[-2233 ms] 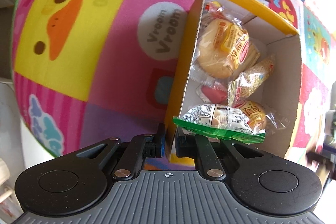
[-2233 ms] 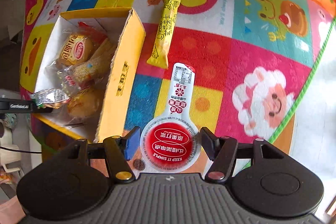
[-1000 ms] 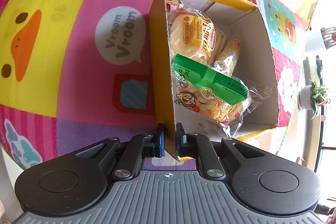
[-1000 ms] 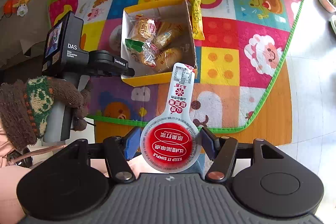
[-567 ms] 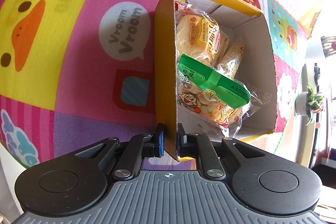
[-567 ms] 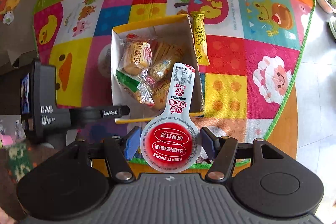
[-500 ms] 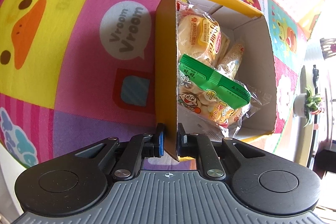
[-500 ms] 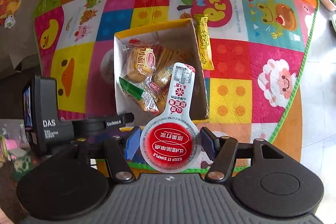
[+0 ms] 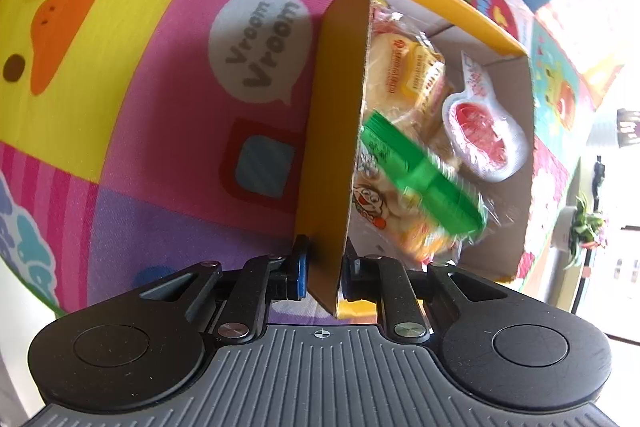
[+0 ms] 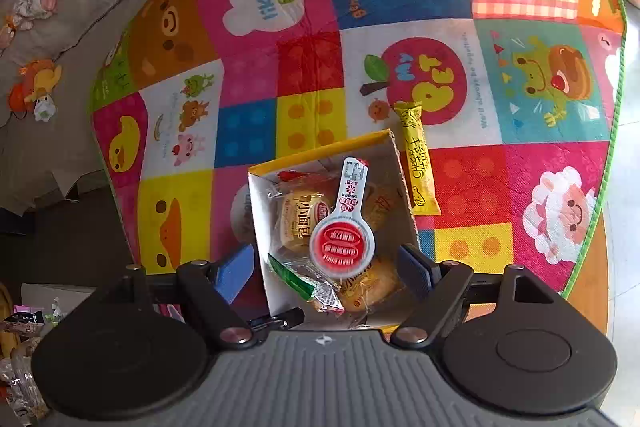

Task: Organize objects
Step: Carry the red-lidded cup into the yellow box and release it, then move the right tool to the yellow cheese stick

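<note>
two views, left wrist first: the left gripper (image 9: 322, 277) has its fingers closed on the near side wall of the yellow cardboard box (image 9: 332, 131), one finger outside the wall and one inside. the box sits on the colourful play mat (image 9: 140, 87). inside the box a red-and-white jelly cup (image 9: 484, 139) lies on top of a wrapped bun (image 9: 404, 75), with a green-edged snack bag (image 9: 424, 171), blurred, nearer the gripped wall.

right wrist view: the right gripper (image 10: 326, 269) hangs above the box (image 10: 260, 227) with its fingers spread wide and nothing between them. the jelly cup (image 10: 342, 243) lies inside the box on the other snacks, its tab pointing toward the box's far wall. a yellow cheese stick (image 10: 418, 159) lies on the mat (image 10: 500, 187) just beside the box's right wall, outside it.
</note>
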A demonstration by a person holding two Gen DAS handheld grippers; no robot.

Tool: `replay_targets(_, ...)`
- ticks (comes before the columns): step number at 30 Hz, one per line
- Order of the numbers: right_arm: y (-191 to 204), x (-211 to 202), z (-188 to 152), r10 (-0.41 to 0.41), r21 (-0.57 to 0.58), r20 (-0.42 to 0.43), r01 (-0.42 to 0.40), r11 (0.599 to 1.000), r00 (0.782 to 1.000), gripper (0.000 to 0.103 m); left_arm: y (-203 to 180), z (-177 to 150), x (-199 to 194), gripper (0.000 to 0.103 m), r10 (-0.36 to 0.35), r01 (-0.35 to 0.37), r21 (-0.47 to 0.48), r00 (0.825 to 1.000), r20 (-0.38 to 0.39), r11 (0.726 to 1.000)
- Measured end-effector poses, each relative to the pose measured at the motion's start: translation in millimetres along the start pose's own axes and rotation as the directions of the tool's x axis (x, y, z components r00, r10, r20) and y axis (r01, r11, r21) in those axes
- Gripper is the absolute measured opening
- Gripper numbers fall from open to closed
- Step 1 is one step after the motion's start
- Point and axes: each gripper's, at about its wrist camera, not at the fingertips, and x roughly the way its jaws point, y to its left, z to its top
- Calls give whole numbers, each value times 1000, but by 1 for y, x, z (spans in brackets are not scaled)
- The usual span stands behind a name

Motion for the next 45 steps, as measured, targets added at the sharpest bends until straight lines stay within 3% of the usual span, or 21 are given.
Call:
replay_targets(4,-39,8,-16,-68,45,-32,69,997,997,79,-6,7,5,18,36,-36,-21,999,-2,999)
replay_targets(9,-97,21,-38,-181,93,-84,189,978,980,79,-7,22,6,19,23,-20,-91,999,31,996)
replay_targets(13,-120,28,-32,-210,82,-97,218,972,973,79,-6,36,2,19,41,-32,-113,996,77,993)
replay_targets(19,-111,55,11,-200,-68,-102,194,979,975,78,2,37,-8,18,116,-95,-174,986,117,980)
replay_targets(23,-102,87,47,-106,-88,-139,94,992,985,72,10,33,-15,16,165,-145,-206,983,79,968)
replay_targets(28,-88,139,85,-55,-150,-201,25,988,978,71,12,27,-20,15,213,-203,-240,977,18,949)
replay_targets(34,-93,187,110,-108,-203,-237,60,977,966,67,3,21,-28,13,243,-235,-259,970,-1,937)
replay_targets(39,-95,193,113,-111,-231,-250,52,972,962,63,1,12,-29,13,266,-257,-280,964,-6,925)
replay_targets(44,-79,192,105,-186,-387,-203,96,917,961,49,-6,6,-24,13,276,-274,-254,961,-29,928)
replay_targets(45,-76,191,103,-196,-411,-192,102,906,962,41,-8,6,-23,13,278,-277,-244,960,-34,929)
